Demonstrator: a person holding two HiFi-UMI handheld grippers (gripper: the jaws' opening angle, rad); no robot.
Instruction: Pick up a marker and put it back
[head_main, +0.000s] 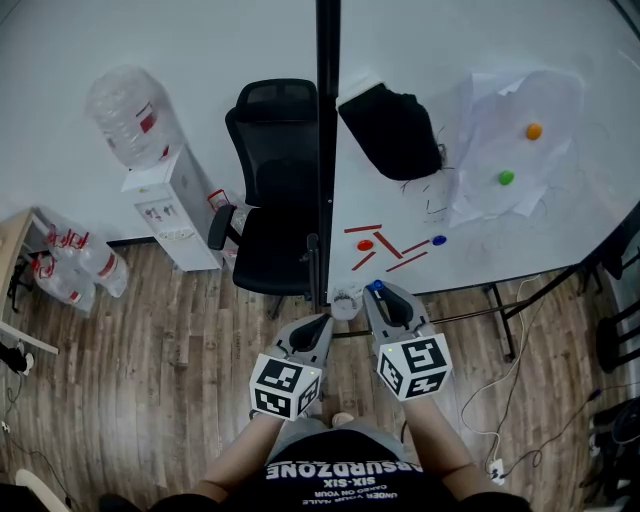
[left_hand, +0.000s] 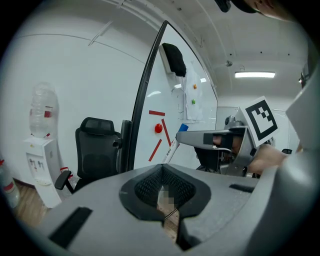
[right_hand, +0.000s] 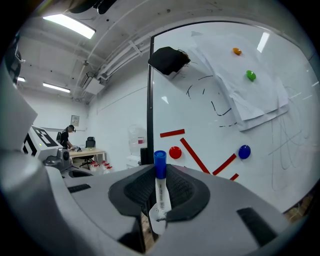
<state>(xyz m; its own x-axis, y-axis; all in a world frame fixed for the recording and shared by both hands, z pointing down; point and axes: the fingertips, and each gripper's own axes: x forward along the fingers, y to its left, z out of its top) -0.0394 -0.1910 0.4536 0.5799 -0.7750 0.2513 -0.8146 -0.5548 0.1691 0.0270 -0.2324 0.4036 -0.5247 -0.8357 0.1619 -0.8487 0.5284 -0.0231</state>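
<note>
Pinching the marker between its pads, your right gripper holds it upright along the jaws (blue cap poking out past the tips, white barrel down in the grip). Your left gripper has its pads pressed together at the tips with nothing between them. From the head view, both grippers sit side by side, close in front of you, the left one slightly lower. The marker's cap points at the whiteboard; whether it touches the board, you can't tell. Just beyond the cap on the board: a red magnet, red strips and, further right, a blue magnet. Higher up hang a black cloth and paper sheets. Left of the board's edge stands a black chair.
</note>
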